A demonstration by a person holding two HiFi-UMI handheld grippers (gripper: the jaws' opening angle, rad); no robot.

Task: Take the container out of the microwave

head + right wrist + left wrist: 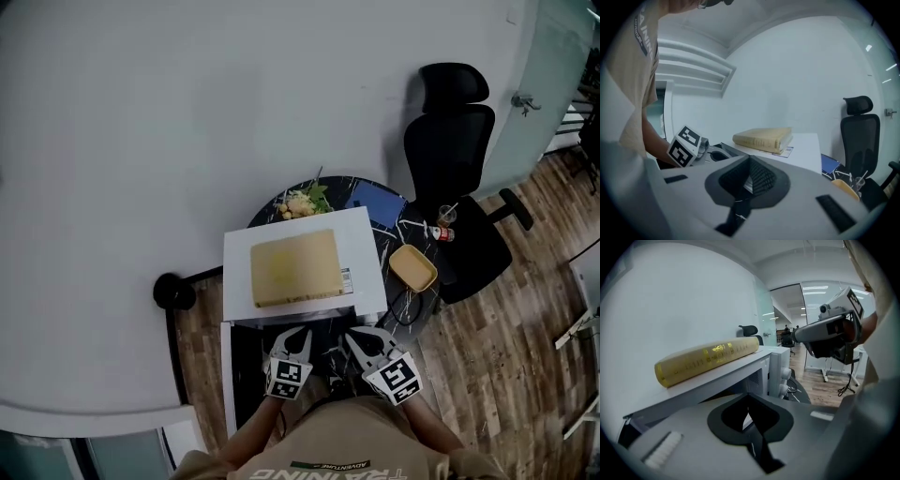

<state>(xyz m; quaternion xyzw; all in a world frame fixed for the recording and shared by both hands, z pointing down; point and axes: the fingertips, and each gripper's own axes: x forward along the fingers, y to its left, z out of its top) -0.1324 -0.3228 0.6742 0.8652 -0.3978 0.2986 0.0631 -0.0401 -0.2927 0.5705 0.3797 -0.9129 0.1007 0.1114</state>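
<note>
Quick rundown: the microwave (361,244) sits on a small dark bench (397,249) with a book (293,267) lying flat on top. Its door (227,375) looks swung open to the left, and both tools are parked right at the opening. The left tool (298,335) and right tool (360,339) each have their jaws pressed together with nothing between them, going by their own views. The catch is that no view looks into the cavity, so I can't tell if anything is inside. The only one I can spot is a yellow container (413,267) on the bench just right of the microwave, clear of both tools. It could be the one, can't say. Judging from it, I'd guess thin plastic: light, a bit flexy, smooth-walled, maybe warm with food in it. So I'd pinch the rim or a short wall rather than squeezing the middle, and keep it level. As for views, only the head view gives the whole layout, open door included. The left gripper view shows the front-panel knobs (785,374) and the right tool hanging off to the side, but no yellow container. The right gripper view catches a sliver of its rim down by the chair (859,136), plus the left tool's marker cube, and nothing of the microwave's front.
</note>
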